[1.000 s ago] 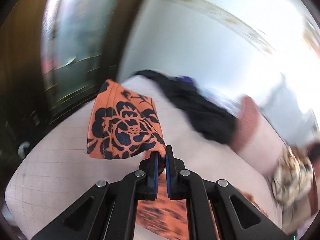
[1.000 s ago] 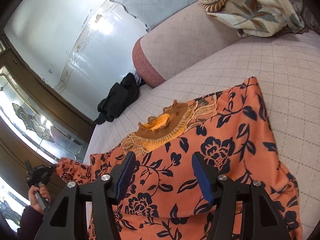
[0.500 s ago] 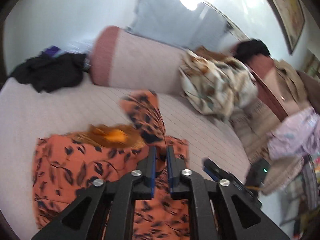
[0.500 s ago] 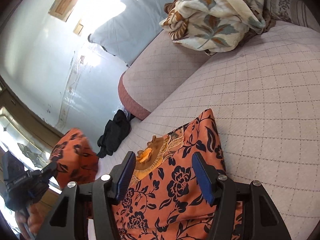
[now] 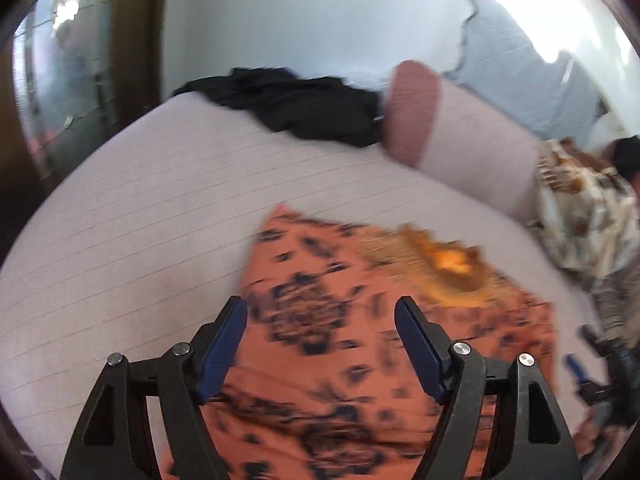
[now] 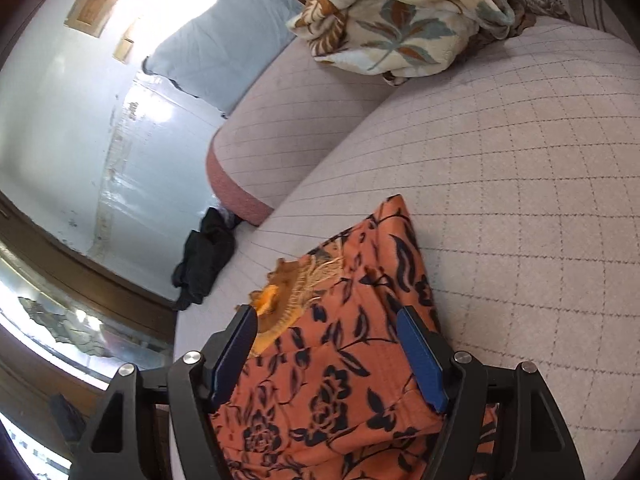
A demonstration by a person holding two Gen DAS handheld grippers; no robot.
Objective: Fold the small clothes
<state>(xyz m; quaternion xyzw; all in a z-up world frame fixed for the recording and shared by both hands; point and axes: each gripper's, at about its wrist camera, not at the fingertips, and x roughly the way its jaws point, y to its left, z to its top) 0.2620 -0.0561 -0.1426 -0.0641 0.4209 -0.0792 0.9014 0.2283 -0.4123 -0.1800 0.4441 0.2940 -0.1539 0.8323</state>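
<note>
An orange garment with a dark floral print (image 5: 340, 328) lies on the quilted pinkish bed (image 5: 132, 208), its gold embroidered neckline (image 5: 448, 264) toward the bolster. It also shows in the right wrist view (image 6: 340, 360), with both sides folded in over the body. My left gripper (image 5: 320, 320) is open and empty just above the garment's left part. My right gripper (image 6: 326, 328) is open and empty above the garment's lower part. The right gripper also shows at the right edge of the left wrist view (image 5: 600, 372).
A black garment (image 5: 304, 108) lies at the bed's far corner, next to a pink bolster (image 5: 452, 132). A floral blanket (image 6: 404, 12) is heaped at the far right. A grey pillow (image 6: 224, 48) leans on the wall. A wooden-framed glass door (image 5: 80, 80) stands to the left.
My left gripper carried the sleeve over the garment, then opened and let it go. The sleeve now lies folded on the body. The right gripper stayed open.
</note>
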